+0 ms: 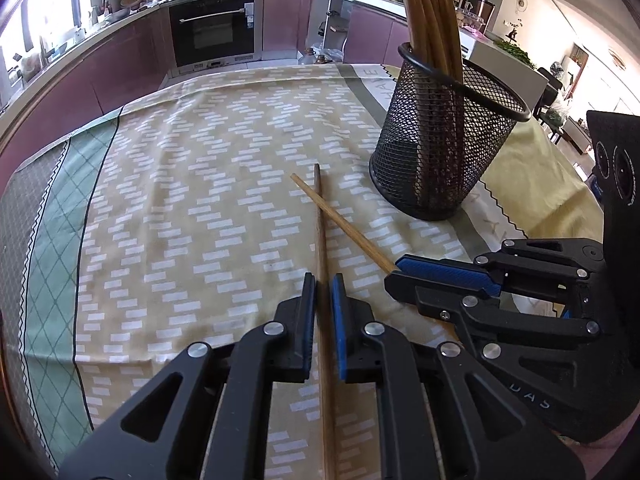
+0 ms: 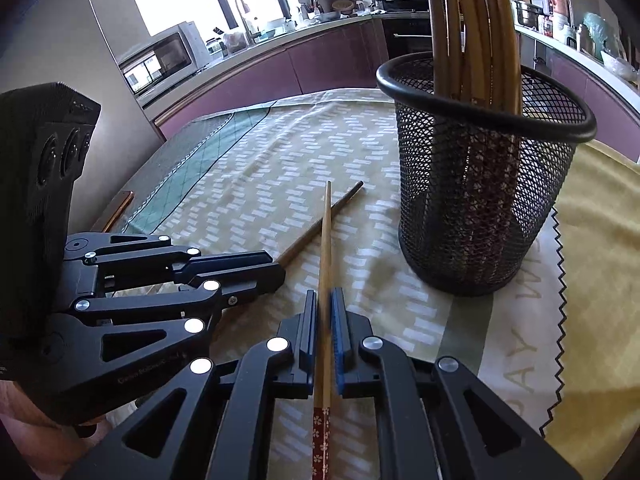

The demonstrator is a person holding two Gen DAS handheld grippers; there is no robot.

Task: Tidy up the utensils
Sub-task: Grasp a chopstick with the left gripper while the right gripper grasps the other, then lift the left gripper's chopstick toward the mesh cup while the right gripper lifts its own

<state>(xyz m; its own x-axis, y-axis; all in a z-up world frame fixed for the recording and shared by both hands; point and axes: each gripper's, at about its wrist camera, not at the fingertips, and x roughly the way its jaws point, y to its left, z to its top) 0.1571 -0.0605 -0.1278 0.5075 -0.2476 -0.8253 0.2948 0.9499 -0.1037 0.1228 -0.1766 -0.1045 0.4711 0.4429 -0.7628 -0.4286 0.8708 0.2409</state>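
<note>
Left wrist view: left gripper (image 1: pixel 322 280) clamped on a dark chopstick (image 1: pixel 320 216) running forward between its blue pads. Crossed near its far end by a lighter chopstick (image 1: pixel 340 220) held in the right gripper (image 1: pixel 394 270) at right, jaws together on it. Both sticks low over the patterned tablecloth (image 1: pixel 180 200). Black mesh holder (image 1: pixel 440 140) upright just beyond, filled with bamboo chopsticks (image 1: pixel 432 20).

Right wrist view: right gripper (image 2: pixel 323 296) closed on the light chopstick (image 2: pixel 326 240), red flowered end nearest the lens. Left gripper (image 2: pixel 280 270) at left, gripping the dark chopstick (image 2: pixel 320 224). Mesh holder (image 2: pixel 480 184) standing close at right.
</note>
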